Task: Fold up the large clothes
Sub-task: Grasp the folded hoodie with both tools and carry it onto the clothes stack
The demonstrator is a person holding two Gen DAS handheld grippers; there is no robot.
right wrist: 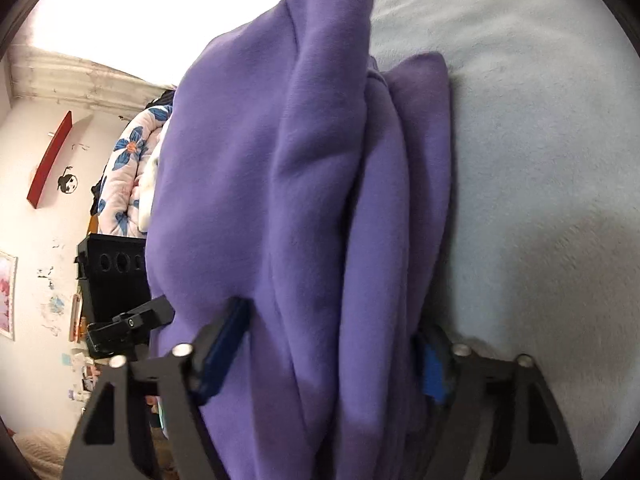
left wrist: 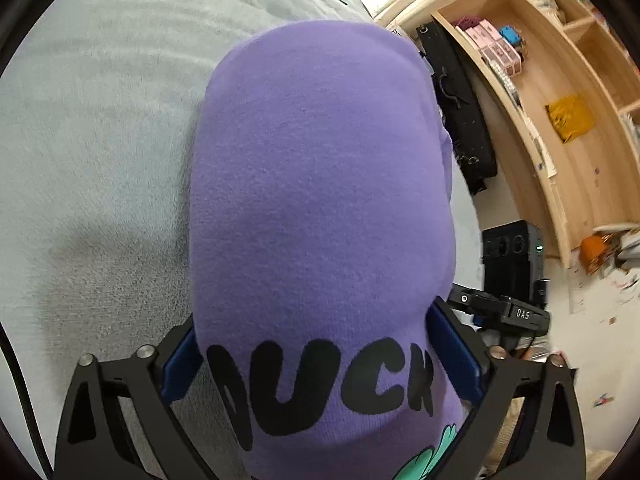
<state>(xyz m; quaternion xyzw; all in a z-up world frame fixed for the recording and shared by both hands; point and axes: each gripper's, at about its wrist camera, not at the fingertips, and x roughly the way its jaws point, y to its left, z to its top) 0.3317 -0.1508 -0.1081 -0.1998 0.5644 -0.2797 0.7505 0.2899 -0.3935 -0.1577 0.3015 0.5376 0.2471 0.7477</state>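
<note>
A folded purple sweatshirt with black letters and a teal print fills the left wrist view. My left gripper is shut on its thick folded bundle, one blue pad on each side. In the right wrist view the same purple sweatshirt shows as several stacked folds. My right gripper is shut on these folds, with the blue pads pressed into the cloth. The bundle hangs over the pale grey-blue bed cover, which also shows in the right wrist view.
A wooden bookshelf with boxes stands to the right, with a black bag leaning by it. A black box sits beside the bed. A floral quilt lies at the far bed edge by a white wall.
</note>
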